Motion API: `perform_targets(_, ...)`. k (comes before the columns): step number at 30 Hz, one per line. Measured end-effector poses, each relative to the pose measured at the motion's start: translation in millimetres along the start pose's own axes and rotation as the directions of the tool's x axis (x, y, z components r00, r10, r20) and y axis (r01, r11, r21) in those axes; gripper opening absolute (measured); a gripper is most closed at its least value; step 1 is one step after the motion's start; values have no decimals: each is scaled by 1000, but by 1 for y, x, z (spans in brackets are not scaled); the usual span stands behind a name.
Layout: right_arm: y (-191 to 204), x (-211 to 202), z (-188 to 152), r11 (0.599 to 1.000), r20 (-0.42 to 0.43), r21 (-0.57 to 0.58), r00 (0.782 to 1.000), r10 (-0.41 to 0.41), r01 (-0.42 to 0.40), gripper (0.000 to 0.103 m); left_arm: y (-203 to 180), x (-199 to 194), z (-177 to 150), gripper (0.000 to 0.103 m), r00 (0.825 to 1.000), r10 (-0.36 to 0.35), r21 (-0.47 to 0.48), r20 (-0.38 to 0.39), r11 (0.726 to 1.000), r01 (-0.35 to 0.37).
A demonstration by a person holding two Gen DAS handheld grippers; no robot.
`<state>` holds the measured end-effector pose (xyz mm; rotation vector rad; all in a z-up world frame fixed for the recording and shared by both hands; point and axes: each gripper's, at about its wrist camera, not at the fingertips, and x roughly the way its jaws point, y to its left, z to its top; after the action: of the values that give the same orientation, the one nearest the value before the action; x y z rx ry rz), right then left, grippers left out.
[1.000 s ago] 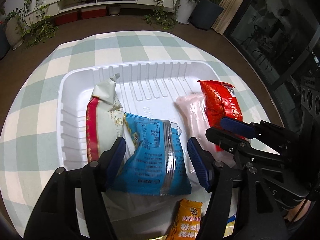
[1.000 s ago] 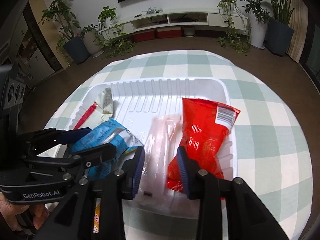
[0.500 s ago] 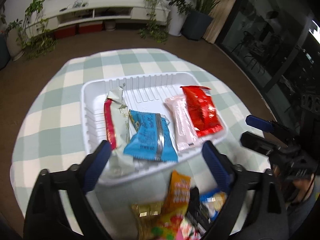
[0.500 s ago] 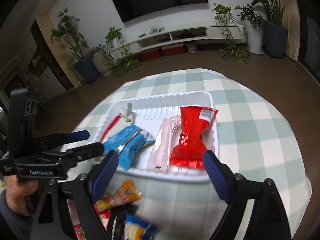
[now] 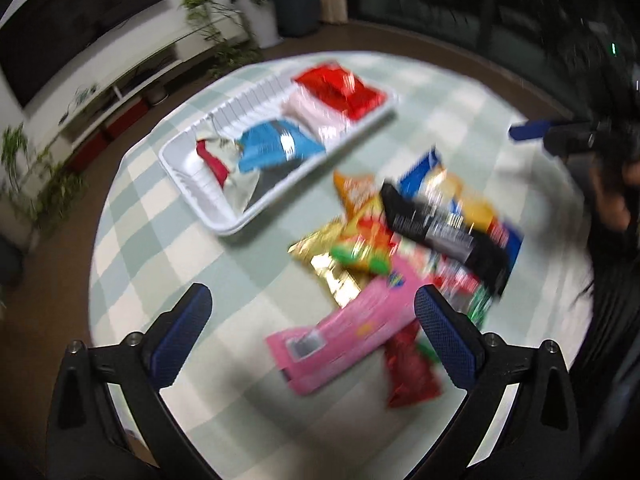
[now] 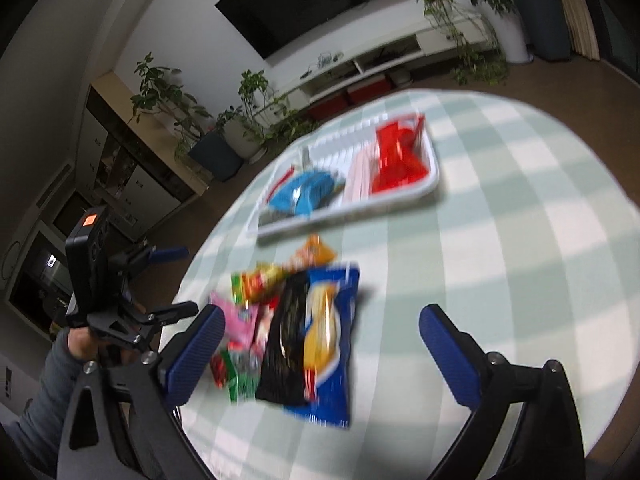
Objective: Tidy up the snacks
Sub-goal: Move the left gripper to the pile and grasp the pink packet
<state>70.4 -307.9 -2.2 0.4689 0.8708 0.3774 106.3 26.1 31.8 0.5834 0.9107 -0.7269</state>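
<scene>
Left gripper (image 5: 308, 320): spread wide, empty, hovering above the counter (image 5: 168, 240) with nothing between the blue pads; pink packet (image 5: 344, 340) seen in the gap, lying below on the cloth, not touched. Right gripper (image 6: 320, 344): likewise spread wide, empty, held above the counter with black packet (image 6: 288, 344) and blue chip bag (image 6: 332, 344) seen between the fingers, apart from both pads.

White tray (image 5: 192, 184) toward the far side of the checked counter, well apart from both grippers. Inside, in a row: red-and-silver wrapper (image 5: 216, 164) at one end, blue packet (image 5: 276, 148) next, pale pink packet (image 5: 312, 116) beside that, red bag (image 5: 340, 90) at the other end. Same row in the right wrist view: blue packet (image 6: 304, 192), red bag (image 6: 396, 160), tray rim (image 6: 360, 208).

Loose pile of snacks on the cloth near the tray, overlapping: orange packet (image 5: 356, 194), gold packet (image 5: 324, 256), green-and-red packet (image 5: 364, 256), black packet (image 5: 444, 236), dark red packet (image 5: 408, 372). Much motion blur; labels unreadable.
</scene>
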Motion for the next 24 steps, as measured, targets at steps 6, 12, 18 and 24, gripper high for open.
perform_targets(6, -2, 5, -9, 1000, -35, -5, 999, -17, 16, 97, 3, 19, -9, 103, 999, 2, 111, -53, 994, 4)
perform_targets(12, -4, 13, -13, 1000, -60, -8, 998, -16, 16, 96, -10, 43, -7, 102, 990, -47, 205, -135, 976, 75)
perform_targets(18, -10, 16, -15, 1000, -68, 11, 997, -22, 23, 95, -13, 55, -9, 80, 977, -112, 189, -183, 971, 146)
perform_targets(24, -12, 18, -16, 1000, -76, 21, 997, -18, 19, 93, -26, 62, -16, 58, 966, -84, 222, -244, 965, 140)
